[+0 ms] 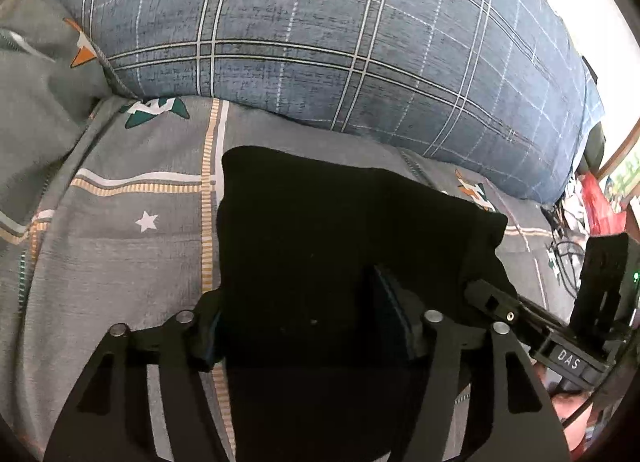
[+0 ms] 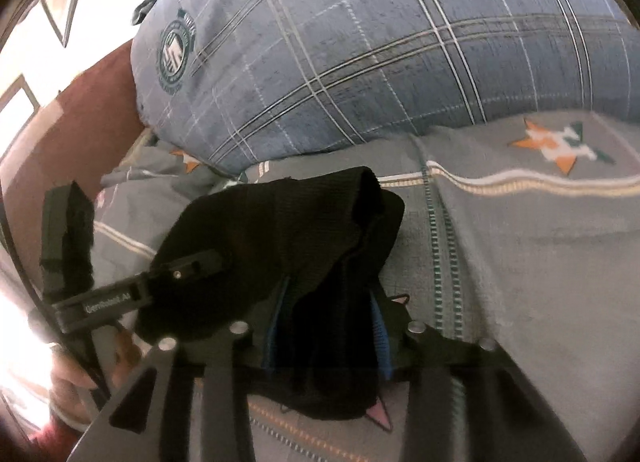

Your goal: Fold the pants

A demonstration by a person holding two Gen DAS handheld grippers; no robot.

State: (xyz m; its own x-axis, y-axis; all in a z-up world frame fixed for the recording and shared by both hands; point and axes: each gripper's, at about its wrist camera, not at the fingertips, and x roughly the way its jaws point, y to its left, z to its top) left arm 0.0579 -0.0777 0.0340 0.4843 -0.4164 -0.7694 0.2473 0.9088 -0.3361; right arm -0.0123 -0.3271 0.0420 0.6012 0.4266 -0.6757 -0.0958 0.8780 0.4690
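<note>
The left gripper (image 1: 308, 326) had its two fingers spread wide apart, with black fabric lying between them. The right gripper (image 2: 326, 326) had its blue-padded fingers (image 2: 378, 336) drawn close together, clamped on a bunch of black fabric.

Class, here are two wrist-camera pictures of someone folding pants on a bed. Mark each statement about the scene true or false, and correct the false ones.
1. The pants are black. True.
2. The pants lie on a bare wooden table. False: they lie on a grey bedsheet printed with stars.
3. A blue plaid pillow sits behind the pants. True.
4. The right hand-held gripper hangs open, away from the cloth. False: black cloth is bunched between its fingers.
5. The left hand-held gripper has its fingers spread, the pants between them. True.
</note>
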